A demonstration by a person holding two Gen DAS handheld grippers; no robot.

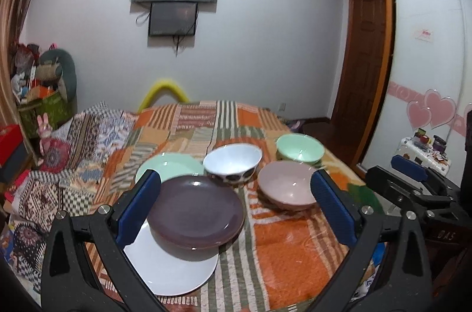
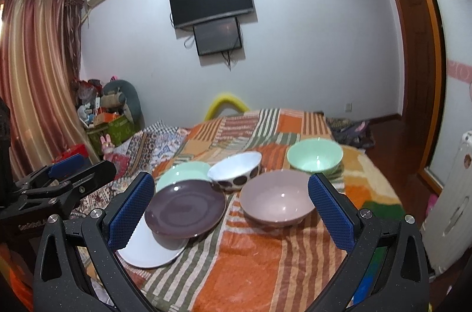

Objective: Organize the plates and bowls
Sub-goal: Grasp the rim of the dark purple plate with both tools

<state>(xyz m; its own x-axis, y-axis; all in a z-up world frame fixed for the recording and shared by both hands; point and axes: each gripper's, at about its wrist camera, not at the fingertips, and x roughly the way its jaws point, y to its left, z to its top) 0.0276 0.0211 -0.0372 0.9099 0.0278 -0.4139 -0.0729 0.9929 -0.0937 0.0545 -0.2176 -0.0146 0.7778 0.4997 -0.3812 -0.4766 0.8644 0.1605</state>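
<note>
Both of your claws hang spread wide and empty above the bed: the left gripper (image 1: 236,205) frames the purple plate (image 1: 196,213), and the right gripper (image 2: 233,211) frames the mauve bowl (image 2: 275,204).

Ahead of the left claw, the purple plate already sits on the white plate (image 1: 168,270), offset toward the far side, so I judge that 1 stacking step is done. The green plate (image 1: 169,164) lies flat just beyond it, apart from the stack.

The 3 bowls stand separately on the striped blanket (image 2: 256,267): the mauve bowl nearest the right claw, the spotted white bowl (image 2: 236,168) further ahead and to its left, and the green bowl (image 2: 314,155) beyond to the right. None is nested.

By my reading, you have 1 plate left to stack and all 3 bowls to gather.
</note>
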